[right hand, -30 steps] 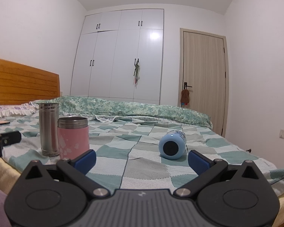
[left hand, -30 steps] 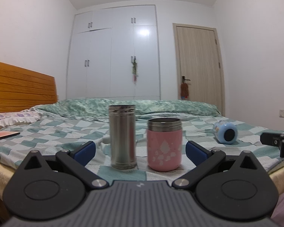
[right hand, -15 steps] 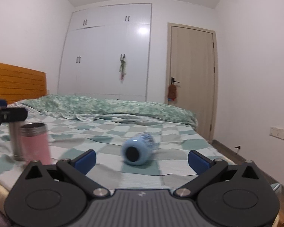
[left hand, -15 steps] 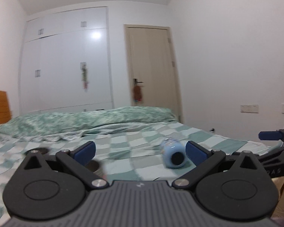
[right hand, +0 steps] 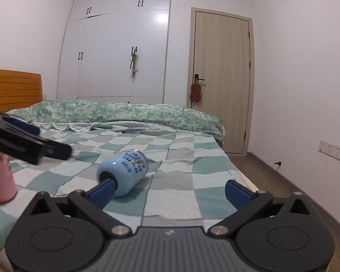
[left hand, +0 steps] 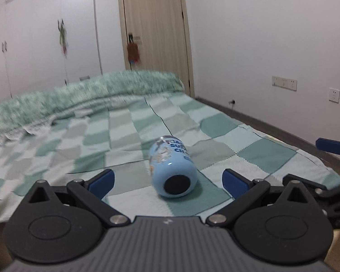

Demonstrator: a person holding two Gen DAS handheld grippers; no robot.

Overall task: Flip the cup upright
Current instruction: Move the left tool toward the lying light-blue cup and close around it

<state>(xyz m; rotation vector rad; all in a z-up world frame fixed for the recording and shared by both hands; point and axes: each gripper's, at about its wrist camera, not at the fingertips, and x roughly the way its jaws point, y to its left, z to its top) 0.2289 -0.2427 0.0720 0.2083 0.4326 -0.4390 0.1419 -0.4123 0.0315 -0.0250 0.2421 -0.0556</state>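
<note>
Bedroom, bed (left hand: 129, 133) with green-checked quilt. Left claw (left hand: 167, 179): released, jaws spread wide, blue cup (left hand: 172, 167) lying on its side on the quilt between and just beyond the pads, dark base toward camera. Right claw (right hand: 170, 190): released, jaws wide, cup (right hand: 124, 172) beside its left pad. Pink flask (right hand: 0, 181): left edge, blurred. Far: folded green duvet (right hand: 124, 115), white wardrobe (right hand: 115, 54), wooden door (right hand: 222, 79).

Checked bed (left hand: 215, 122) carries toppled blue cup (left hand: 173, 170), pink cup (right hand: 0, 181).

Bare quilt (left hand: 129, 136) rings the toppled cup (left hand: 173, 172); pink flask (right hand: 0, 181) stands well left.
</note>
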